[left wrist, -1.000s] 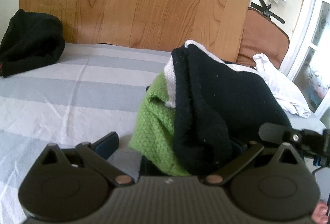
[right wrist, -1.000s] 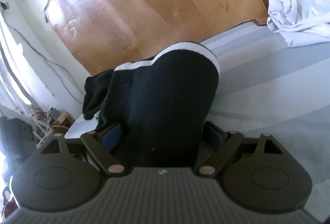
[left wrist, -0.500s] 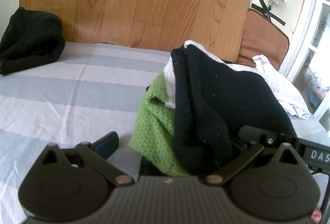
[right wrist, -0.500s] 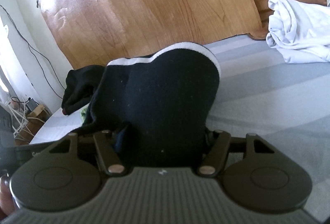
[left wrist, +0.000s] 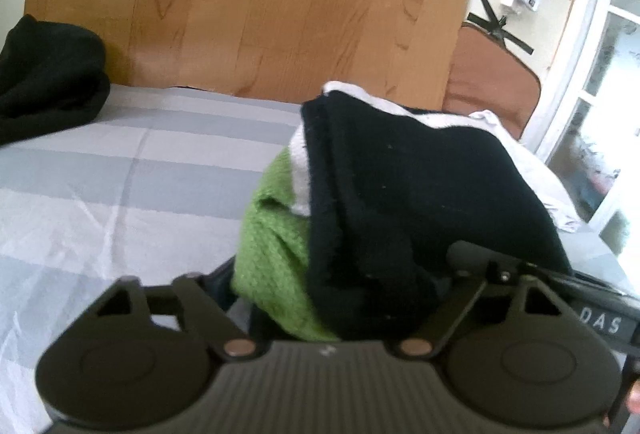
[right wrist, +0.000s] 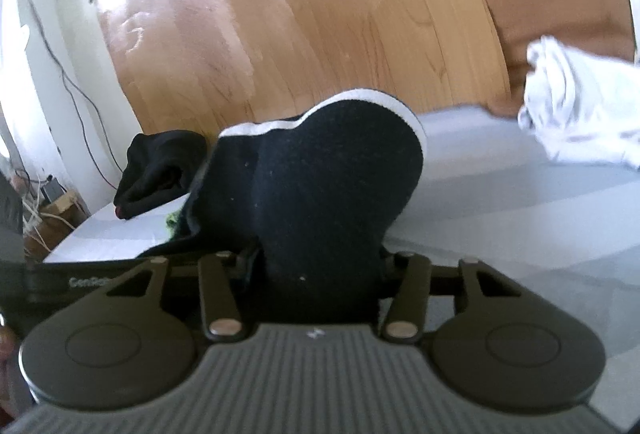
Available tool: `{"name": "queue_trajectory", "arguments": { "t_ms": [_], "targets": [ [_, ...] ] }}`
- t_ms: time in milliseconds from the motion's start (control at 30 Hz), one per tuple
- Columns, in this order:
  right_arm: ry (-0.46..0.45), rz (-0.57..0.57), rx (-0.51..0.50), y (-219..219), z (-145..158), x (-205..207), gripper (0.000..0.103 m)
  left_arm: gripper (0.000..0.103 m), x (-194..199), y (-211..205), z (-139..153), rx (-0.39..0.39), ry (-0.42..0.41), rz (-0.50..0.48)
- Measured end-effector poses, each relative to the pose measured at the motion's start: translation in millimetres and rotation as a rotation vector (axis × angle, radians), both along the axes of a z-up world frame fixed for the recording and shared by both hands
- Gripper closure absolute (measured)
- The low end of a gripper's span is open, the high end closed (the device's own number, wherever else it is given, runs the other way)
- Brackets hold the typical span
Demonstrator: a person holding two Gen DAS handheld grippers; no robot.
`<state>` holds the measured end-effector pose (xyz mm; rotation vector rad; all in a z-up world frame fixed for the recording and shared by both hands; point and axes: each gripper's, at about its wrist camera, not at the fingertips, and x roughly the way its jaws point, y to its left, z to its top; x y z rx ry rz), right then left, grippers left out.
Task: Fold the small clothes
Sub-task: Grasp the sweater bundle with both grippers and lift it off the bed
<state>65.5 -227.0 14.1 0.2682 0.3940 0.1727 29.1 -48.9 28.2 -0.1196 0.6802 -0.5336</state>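
Observation:
A black garment with white trim (left wrist: 400,194) lies heaped over a green knit piece (left wrist: 276,254) on the striped bedsheet (left wrist: 120,174). My left gripper (left wrist: 332,278) straddles this heap and its jaws are closing. Its left finger (left wrist: 222,274) is just at the green knit, and its right finger is hidden by black cloth. In the right wrist view the black garment (right wrist: 328,186) bulges up between the fingers of my right gripper (right wrist: 318,262), which are closing and press it from both sides. A bit of green knit (right wrist: 172,224) peeks out at the left.
A second black cloth bundle (left wrist: 48,82) sits at the far left of the bed by the wooden panel (left wrist: 260,6). Crumpled white cloth (right wrist: 580,114) and a brown cushion (left wrist: 488,82) are at the right. The right gripper's body (left wrist: 600,314) is beside my left one.
The right gripper's fingers have narrowed onto the black garment, and its view has rolled more level. The left gripper's left finger has moved in toward the green knit. The right gripper now reaches further into the left view.

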Motion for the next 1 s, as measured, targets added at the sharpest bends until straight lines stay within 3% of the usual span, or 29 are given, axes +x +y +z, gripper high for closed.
{"name": "queue_trajectory", "arguments": {
  "t_ms": [133,300,367,500,767,900,1000],
  "targets": [
    [-0.074,0.021,-0.081,13.4,9.2,-11.8,0.055,0.031,-7.3,7.8,3.0,-0.045,0.001,0.005],
    [-0.139,0.101,-0.113,28.5,30.9,-17.7,0.058,0.038,-14.8,28.6,14.3,-0.144,0.005,0.023],
    [-0.17,0.142,-0.131,38.8,41.8,-17.4,0.058,0.044,-18.7,39.2,25.2,-0.158,-0.016,0.048],
    [-0.216,0.234,-0.11,61.8,68.1,-0.2,0.059,0.045,-23.2,66.8,54.1,-0.153,-0.11,0.128],
    [-0.337,0.464,-0.046,132.1,131.7,89.6,0.059,0.045,15.5,145.6,127.8,-0.138,-0.275,0.363],
    [-0.348,0.568,0.083,163.0,164.1,159.2,0.059,0.045,55.5,173.2,169.8,-0.074,-0.352,0.483],
    [-0.28,0.648,0.245,175.2,168.6,226.3,0.059,0.044,97.2,186.5,191.1,-0.018,-0.402,0.575]
  ]
}}
